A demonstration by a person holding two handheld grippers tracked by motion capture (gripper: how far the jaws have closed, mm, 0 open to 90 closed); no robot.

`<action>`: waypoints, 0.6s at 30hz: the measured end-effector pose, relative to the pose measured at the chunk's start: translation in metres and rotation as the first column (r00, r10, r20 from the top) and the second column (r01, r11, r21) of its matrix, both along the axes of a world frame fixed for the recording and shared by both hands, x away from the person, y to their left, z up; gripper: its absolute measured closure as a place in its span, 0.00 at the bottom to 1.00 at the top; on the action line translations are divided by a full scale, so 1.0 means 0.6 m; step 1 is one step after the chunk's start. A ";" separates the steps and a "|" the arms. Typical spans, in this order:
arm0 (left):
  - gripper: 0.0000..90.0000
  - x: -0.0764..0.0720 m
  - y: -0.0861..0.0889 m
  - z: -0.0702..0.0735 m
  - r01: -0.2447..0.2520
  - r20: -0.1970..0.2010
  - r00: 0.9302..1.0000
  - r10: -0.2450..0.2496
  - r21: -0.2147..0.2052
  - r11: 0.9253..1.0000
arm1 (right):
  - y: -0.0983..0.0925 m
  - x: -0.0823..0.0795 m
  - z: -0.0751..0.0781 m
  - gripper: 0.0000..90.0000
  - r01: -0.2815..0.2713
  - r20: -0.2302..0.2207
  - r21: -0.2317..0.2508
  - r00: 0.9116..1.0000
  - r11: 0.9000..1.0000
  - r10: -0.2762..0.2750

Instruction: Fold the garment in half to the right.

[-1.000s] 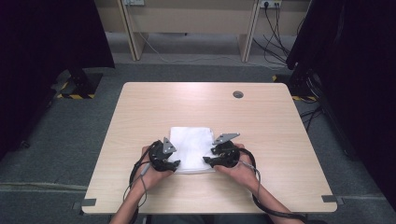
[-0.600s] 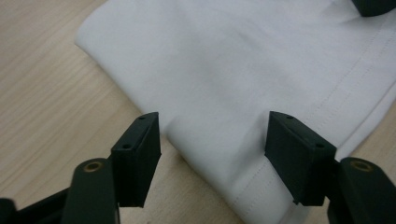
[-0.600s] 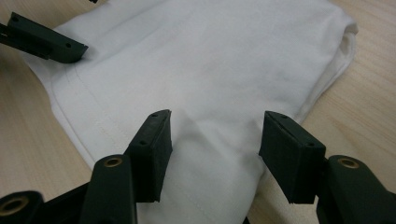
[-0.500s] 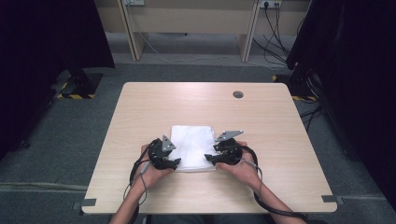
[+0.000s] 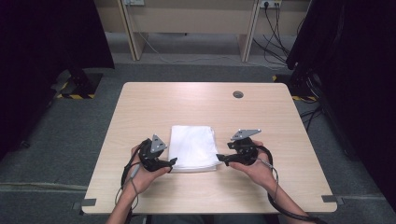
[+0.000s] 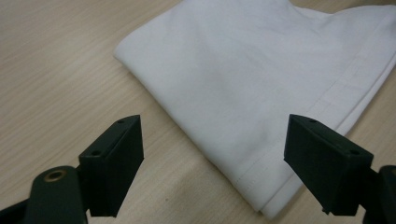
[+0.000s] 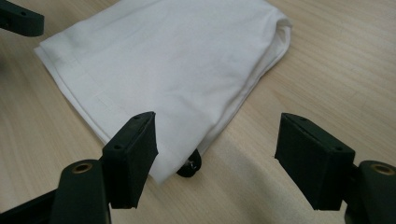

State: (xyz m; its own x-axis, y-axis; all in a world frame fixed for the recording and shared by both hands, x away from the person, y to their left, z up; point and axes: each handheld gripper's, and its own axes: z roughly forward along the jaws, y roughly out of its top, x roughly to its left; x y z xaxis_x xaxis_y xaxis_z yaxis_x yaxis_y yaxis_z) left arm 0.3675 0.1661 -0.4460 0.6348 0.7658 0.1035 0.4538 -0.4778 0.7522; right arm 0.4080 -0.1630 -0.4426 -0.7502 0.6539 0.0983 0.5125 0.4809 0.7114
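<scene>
Between left gripper (image 5: 172,163) and right gripper (image 5: 221,159), both spread, seemingly untouched: folded white cloth (image 5: 193,148).

Seen from above, a light wooden counter (image 5: 196,102) carries a folded white cloth (image 5: 194,148) near its front edge. A person's hands come in from below, each holding a black tool. The left tool (image 5: 172,163) sits at the cloth's left edge; the right tool (image 5: 220,159) at its right edge. Both tools' jaws have just been opening.

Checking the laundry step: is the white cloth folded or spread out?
Folded. The white cloth lies as a compact rectangle on the table, layered edges showing at its corner.
</scene>
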 end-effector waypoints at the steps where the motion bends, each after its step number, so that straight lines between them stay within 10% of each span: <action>1: 0.21 -0.001 0.001 0.000 -0.001 0.002 1.000 0.001 -0.001 1.000 | -0.002 -0.001 0.001 0.32 0.002 0.001 0.000 1.000 1.000 -0.002; 18: 0.22 -0.018 0.021 0.005 -0.032 0.034 0.999 0.033 -0.027 0.999 | -0.052 -0.012 0.009 0.31 0.046 0.011 0.016 0.999 0.999 -0.046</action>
